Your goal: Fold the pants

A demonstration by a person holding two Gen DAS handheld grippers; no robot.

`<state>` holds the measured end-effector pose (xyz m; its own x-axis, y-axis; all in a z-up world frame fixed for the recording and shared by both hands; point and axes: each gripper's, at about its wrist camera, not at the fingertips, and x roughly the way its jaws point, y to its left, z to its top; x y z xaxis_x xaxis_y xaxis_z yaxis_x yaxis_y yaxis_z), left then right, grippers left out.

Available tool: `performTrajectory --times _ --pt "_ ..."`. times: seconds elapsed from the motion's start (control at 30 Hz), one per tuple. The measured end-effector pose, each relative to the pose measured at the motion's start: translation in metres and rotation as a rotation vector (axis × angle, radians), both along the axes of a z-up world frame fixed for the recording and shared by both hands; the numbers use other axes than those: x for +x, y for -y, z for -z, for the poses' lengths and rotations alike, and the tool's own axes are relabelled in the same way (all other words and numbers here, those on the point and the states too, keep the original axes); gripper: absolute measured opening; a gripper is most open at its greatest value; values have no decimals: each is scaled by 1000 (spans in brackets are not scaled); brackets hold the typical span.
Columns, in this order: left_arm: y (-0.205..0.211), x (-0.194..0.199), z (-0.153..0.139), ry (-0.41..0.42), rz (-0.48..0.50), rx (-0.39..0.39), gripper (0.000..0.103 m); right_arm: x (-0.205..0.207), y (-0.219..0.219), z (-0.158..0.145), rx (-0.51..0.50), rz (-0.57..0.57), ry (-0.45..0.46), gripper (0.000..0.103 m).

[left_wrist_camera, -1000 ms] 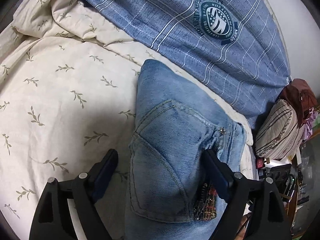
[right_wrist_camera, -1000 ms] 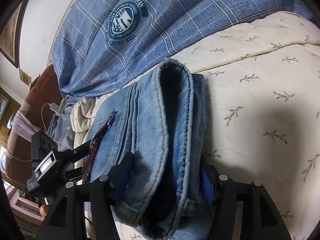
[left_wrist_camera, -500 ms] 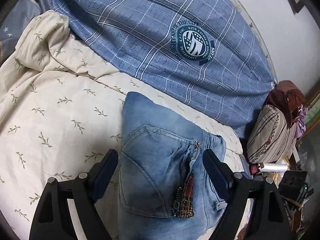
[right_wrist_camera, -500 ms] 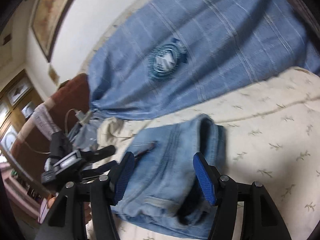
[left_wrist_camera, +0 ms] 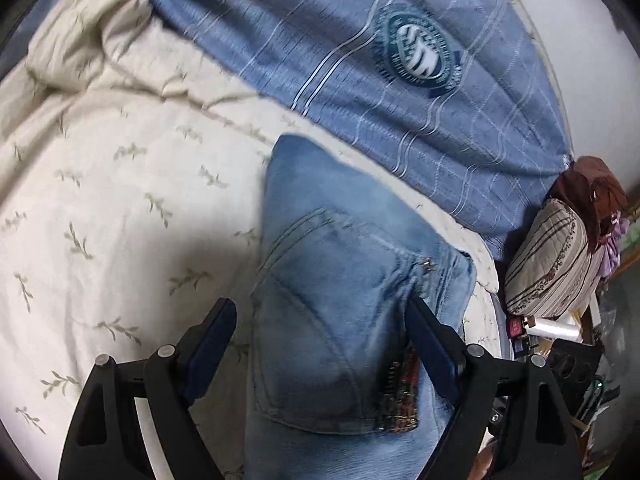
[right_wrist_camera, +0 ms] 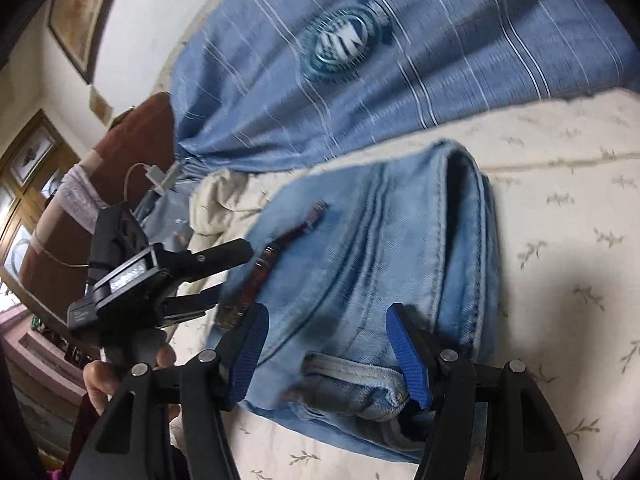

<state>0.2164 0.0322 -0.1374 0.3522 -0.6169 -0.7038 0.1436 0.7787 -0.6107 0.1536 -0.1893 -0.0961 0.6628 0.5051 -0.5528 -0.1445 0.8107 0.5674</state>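
Folded light-blue jeans (left_wrist_camera: 340, 280) lie on the cream leaf-print bedspread (left_wrist_camera: 120, 220), back pocket up, with a dark patterned strip at the pocket's edge. My left gripper (left_wrist_camera: 318, 312) hovers open over them; its left finger stands clear of the denim and its right finger sits above the pocket's edge. In the right wrist view the jeans (right_wrist_camera: 380, 248) show their folded edge and waistband. My right gripper (right_wrist_camera: 327, 314) is open above the waistband end, pads not pressing. The left gripper (right_wrist_camera: 218, 280), held by a hand (right_wrist_camera: 120, 368), shows at the jeans' left side.
A blue plaid blanket (left_wrist_camera: 400, 80) with a round emblem covers the bed's far side. A striped pillow (left_wrist_camera: 552, 268) and clutter stand past the bed's right edge. A brown headboard (right_wrist_camera: 132, 152), a charger cable (right_wrist_camera: 156, 174) and a framed picture (right_wrist_camera: 80, 20) are at the left.
My right gripper has drawn back and up from the folded jeans and rolled; the denim that filled its jaws now lies lower on the bed. The left gripper ends about where it was.
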Motion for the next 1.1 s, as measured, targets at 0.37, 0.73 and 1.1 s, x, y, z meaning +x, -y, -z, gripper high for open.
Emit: performTrajectory --times 0.37,0.73,1.1 --pt "3 1 12 -45 2 0 87 2 -1 9 -31 -2 -15 65" --pt "0 -8 -18 92 -37 65 87 -12 14 -6 -3 47 29 65" --pt "-1 -20 -37 191 -123 254 87 -39 31 -30 -146 171 118 64"
